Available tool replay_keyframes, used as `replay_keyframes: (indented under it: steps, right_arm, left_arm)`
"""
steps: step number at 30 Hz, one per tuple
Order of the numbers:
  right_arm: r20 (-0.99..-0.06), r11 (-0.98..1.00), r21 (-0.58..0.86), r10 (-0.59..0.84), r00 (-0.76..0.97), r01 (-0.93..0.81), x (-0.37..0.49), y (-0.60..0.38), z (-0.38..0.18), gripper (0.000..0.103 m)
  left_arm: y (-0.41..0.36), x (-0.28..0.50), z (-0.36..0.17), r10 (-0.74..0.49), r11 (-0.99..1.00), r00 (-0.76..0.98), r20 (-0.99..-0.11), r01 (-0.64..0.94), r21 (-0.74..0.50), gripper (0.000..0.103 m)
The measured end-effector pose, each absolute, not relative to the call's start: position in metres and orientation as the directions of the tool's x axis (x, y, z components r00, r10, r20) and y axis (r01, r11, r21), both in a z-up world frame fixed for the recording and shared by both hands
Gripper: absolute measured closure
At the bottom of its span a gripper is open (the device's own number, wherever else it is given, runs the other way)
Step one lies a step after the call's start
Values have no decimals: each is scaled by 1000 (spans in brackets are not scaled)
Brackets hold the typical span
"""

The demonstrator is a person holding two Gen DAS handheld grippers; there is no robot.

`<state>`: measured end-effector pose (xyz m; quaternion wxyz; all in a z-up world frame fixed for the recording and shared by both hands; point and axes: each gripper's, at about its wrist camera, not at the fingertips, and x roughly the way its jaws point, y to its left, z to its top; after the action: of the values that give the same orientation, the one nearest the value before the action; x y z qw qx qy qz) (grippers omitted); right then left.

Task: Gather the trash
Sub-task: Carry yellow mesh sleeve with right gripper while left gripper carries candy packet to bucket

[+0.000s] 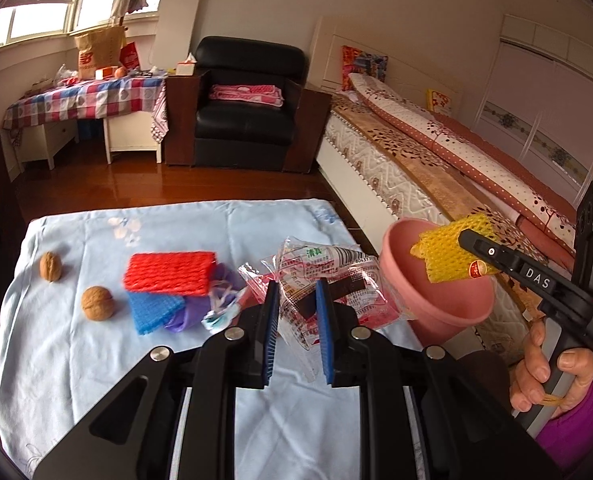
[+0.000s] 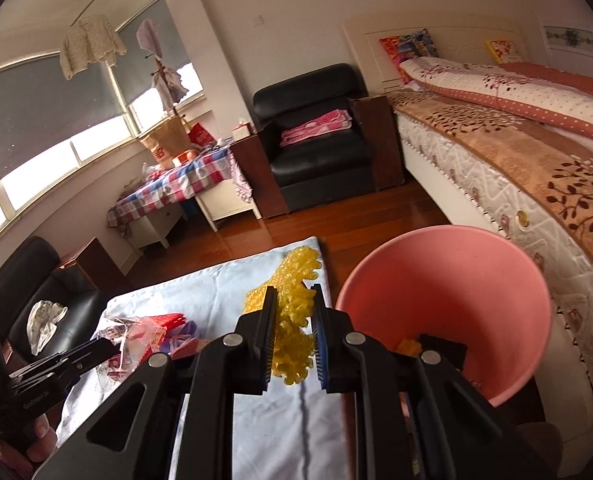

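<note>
Two walnuts [image 1: 50, 266] [image 1: 97, 303], three foam nets [image 1: 170, 273] [image 1: 155, 312] [image 1: 452, 254], perhaps two wrappers [image 1: 328, 276].

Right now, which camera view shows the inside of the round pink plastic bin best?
The right wrist view. It looks down into the round pink plastic bin, showing its inner wall and some items at the bottom. The left wrist view shows the bin more from the side, partly hidden by the yellow foam net.
</note>
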<state>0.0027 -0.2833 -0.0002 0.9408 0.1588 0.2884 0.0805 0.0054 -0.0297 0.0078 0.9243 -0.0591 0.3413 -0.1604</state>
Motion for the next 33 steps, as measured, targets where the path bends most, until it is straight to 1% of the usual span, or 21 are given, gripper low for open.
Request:
replay_keyframes:
  steps: [14,33]
  right_arm:
    - [-526,926,360,103,844,112,-12,-356,-8,87]
    - [-567,917,337,16,823,215,-4,-396,-30,87]
  left_arm:
    - [-108,33,12,-405,909,684,-607,374,-186,85]
    - [-202,69,-17,-449,864,609,-654,483,-142,85]
